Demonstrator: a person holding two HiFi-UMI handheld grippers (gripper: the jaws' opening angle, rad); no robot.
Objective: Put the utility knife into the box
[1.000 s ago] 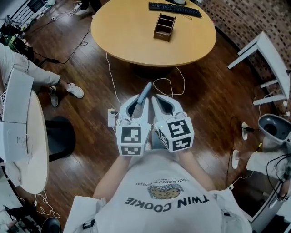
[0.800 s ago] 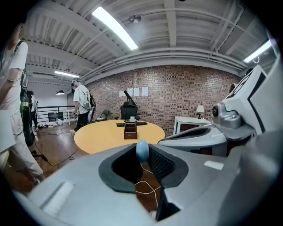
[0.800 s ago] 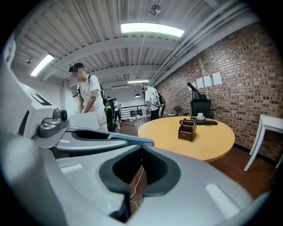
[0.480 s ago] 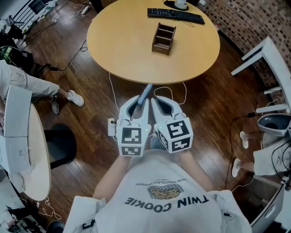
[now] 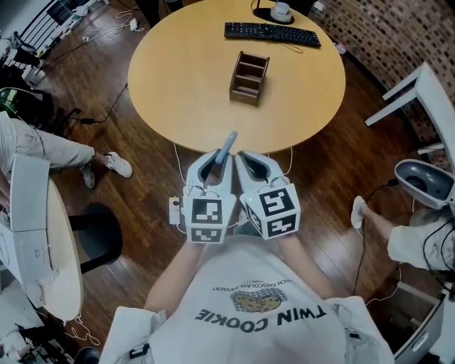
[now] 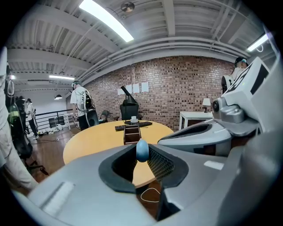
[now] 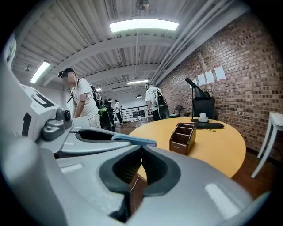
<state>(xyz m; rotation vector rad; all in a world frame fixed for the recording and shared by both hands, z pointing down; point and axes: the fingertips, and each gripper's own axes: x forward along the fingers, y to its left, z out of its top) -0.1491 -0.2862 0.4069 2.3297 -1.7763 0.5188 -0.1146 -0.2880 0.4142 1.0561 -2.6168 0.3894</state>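
Note:
A blue-grey utility knife (image 5: pixel 227 146) sticks forward out of my left gripper (image 5: pixel 221 161), which is shut on it; in the left gripper view its rounded end (image 6: pixel 142 150) shows between the pads. My right gripper (image 5: pixel 245 159) is held close beside the left one, shut with nothing in it; its tips (image 7: pixel 142 151) meet. Both are over the floor just short of the round table's near edge (image 5: pixel 186 142). The brown wooden box (image 5: pixel 249 77) with open compartments stands upright near the table's middle, also seen ahead as the box (image 6: pixel 131 133) and the box (image 7: pixel 183 137).
A black keyboard (image 5: pixel 272 33) and a cup (image 5: pixel 282 10) lie at the table's far side. Cables and a power strip (image 5: pixel 174 210) run over the wooden floor. A seated person's legs (image 5: pixel 67 152) and a white table (image 5: pixel 32 242) are at the left, a white desk (image 5: pixel 419 92) at the right.
The table and box have come nearer and lower in the head view as the person steps towards them. Both grippers keep their pose, the knife still in the left one.

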